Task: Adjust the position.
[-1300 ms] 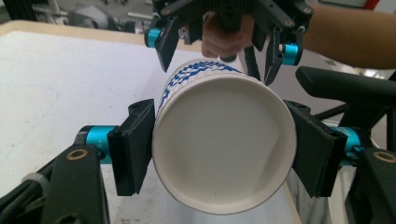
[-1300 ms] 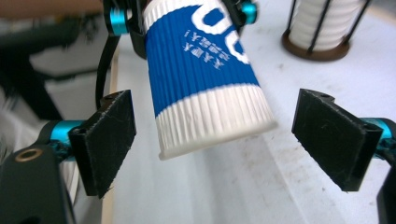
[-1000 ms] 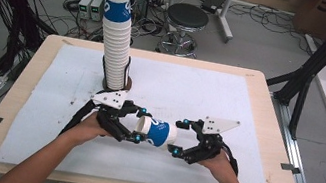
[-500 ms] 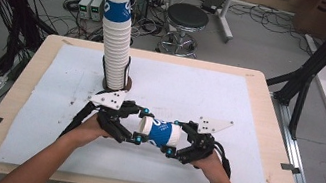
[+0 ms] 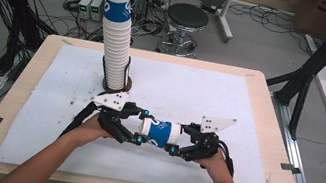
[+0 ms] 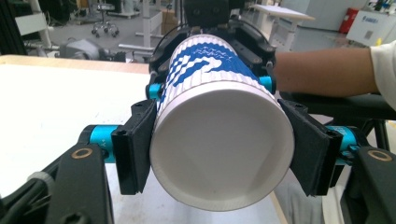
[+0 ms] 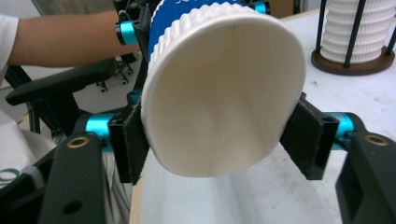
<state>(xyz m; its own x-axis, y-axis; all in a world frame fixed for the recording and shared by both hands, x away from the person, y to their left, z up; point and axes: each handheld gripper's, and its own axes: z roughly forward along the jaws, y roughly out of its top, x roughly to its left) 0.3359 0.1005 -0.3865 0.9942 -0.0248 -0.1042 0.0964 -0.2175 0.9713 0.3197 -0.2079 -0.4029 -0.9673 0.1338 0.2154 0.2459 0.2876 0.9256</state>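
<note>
Level between both tongs: one blue-and-white paper cup (image 5: 160, 132), lying on its side just above the white mat (image 5: 211, 95), a little nearer the person than the tall stack of cups (image 5: 116, 42) and slightly to the right of it in the high view.

Left gripper (image 5: 142, 127): pinching the cup end that lies closer to the stack. In the left gripper view, black pads (image 6: 135, 144) pressed flat on either side of the cup (image 6: 219, 154), a round white end turned to the camera, blue pattern running away behind it. Jaws just drawn in a little further, the cup between them.

Right gripper (image 5: 177, 137): pinching the cup end farther from the stack. In the right gripper view, pads (image 7: 306, 135) squeezing the wall of the cup (image 7: 219, 102), its open mouth facing the camera, the inner seam plain to see and the rim pushed slightly out of round. Jaws just closed from wide apart onto the cup.

Tips of the two grippers facing each other along the cup, near but not touching. Each gripper held by one hand, forearms coming in from the side of the table (image 5: 20, 112) away from the stack.

Stack itself: upright in a holder with thin black rods on a round dark base (image 5: 126, 86), apart from cup and grippers; seen again at the upper right of the right gripper view (image 7: 355, 28).
</note>
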